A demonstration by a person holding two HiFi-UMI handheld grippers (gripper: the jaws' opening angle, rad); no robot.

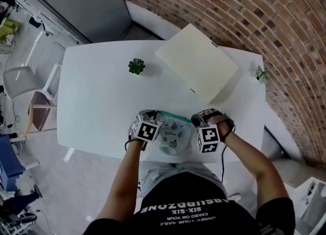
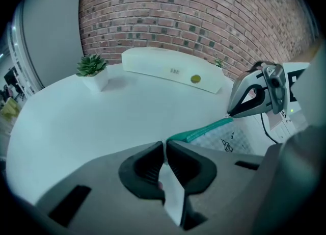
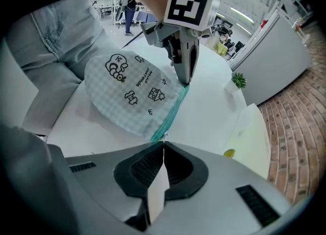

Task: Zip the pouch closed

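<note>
A grey checked pouch [image 1: 173, 136] with cartoon prints lies at the white table's near edge, its green zipper band [image 3: 170, 114] along the far side. My left gripper [image 1: 155, 115] is shut on the pouch's left corner at one end of the band [image 2: 204, 128]; in the right gripper view its tips [image 3: 185, 81] pinch that corner. My right gripper [image 1: 195, 122] is shut at the band's other end, with the small metal zipper pull [image 3: 162, 137] at its tips. From the left gripper view, the right gripper [image 2: 228, 114] touches the band's far end. The band looks closed along its visible length.
A cream flat box [image 1: 197, 68] lies at the table's back right. A small potted plant [image 1: 136, 66] stands behind the pouch, another [image 1: 261, 74] by the brick wall. The table [image 1: 97, 106] has its near edge right under the pouch; a white chair [image 1: 25, 81] stands left.
</note>
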